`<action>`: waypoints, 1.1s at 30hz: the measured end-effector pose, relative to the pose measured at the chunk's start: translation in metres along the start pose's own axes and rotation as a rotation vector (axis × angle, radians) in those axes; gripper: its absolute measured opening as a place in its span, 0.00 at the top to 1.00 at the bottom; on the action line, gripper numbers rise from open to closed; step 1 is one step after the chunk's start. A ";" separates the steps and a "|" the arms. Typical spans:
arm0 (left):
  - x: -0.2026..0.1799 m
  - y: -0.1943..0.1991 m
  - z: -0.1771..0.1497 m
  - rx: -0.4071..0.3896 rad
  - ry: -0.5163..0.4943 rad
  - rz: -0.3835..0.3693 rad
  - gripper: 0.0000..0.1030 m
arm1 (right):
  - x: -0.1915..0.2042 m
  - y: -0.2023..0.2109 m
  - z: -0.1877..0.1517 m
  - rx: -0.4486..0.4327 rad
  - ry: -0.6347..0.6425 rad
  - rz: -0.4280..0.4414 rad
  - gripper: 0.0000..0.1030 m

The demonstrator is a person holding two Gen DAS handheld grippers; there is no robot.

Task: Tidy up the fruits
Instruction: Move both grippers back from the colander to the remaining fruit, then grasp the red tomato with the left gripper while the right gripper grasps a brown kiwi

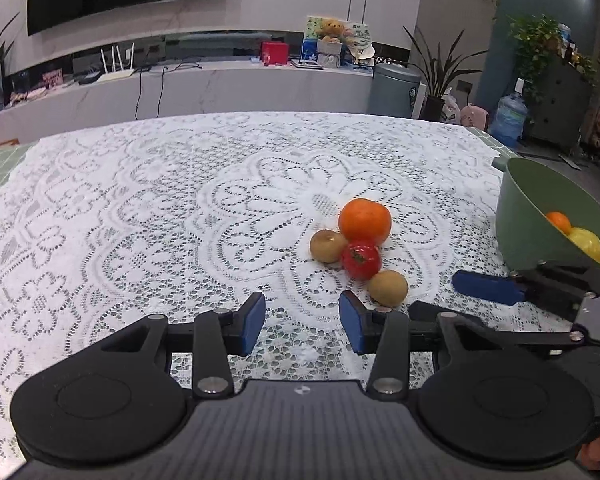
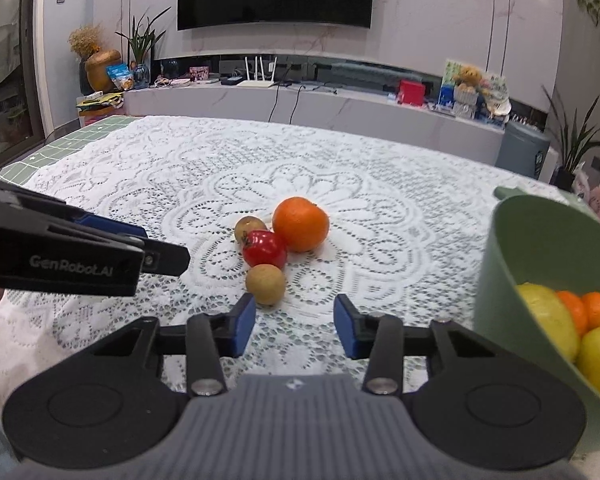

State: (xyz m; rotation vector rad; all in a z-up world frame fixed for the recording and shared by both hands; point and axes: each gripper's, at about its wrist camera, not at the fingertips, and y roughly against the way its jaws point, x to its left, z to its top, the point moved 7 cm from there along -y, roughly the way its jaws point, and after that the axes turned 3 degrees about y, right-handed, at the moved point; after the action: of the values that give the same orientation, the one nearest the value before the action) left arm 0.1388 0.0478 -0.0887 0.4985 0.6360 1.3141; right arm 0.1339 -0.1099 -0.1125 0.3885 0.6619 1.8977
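An orange [image 1: 365, 221] [image 2: 301, 223], a red tomato-like fruit [image 1: 361, 259] [image 2: 265, 249] and two small brown fruits, one far [image 1: 327, 245] [image 2: 249, 227] and one near [image 1: 388, 288] [image 2: 265, 284], sit clustered on the lace tablecloth. A green bowl [image 1: 518, 216] [image 2: 500, 264] at the right holds yellow and orange fruits. My left gripper [image 1: 302, 322] is open and empty, just left of the near brown fruit. My right gripper [image 2: 295, 326] is open and empty, just before that fruit.
The white lace tablecloth [image 1: 160, 208] covers a green mat [image 2: 88, 136]. Behind the table stand a low white counter [image 1: 220, 84] with clutter, a grey bin [image 1: 394, 88], plants and a water jug [image 1: 508, 116].
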 end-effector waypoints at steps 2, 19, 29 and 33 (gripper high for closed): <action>0.000 -0.003 0.001 0.005 0.005 -0.008 0.50 | 0.001 -0.005 0.002 0.003 -0.010 0.020 0.63; 0.004 -0.016 0.001 0.013 0.011 -0.041 0.54 | 0.010 -0.027 0.008 0.005 -0.008 0.075 0.78; -0.014 -0.025 0.009 0.013 0.029 -0.099 0.54 | -0.013 -0.016 0.008 0.009 -0.031 -0.030 0.78; -0.023 -0.031 0.010 0.015 0.017 -0.101 0.54 | -0.021 -0.016 0.007 0.014 -0.044 -0.051 0.78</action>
State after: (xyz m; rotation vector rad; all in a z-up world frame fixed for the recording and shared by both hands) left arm 0.1655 0.0198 -0.0987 0.4621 0.6775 1.2199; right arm 0.1582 -0.1221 -0.1164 0.4169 0.6502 1.8323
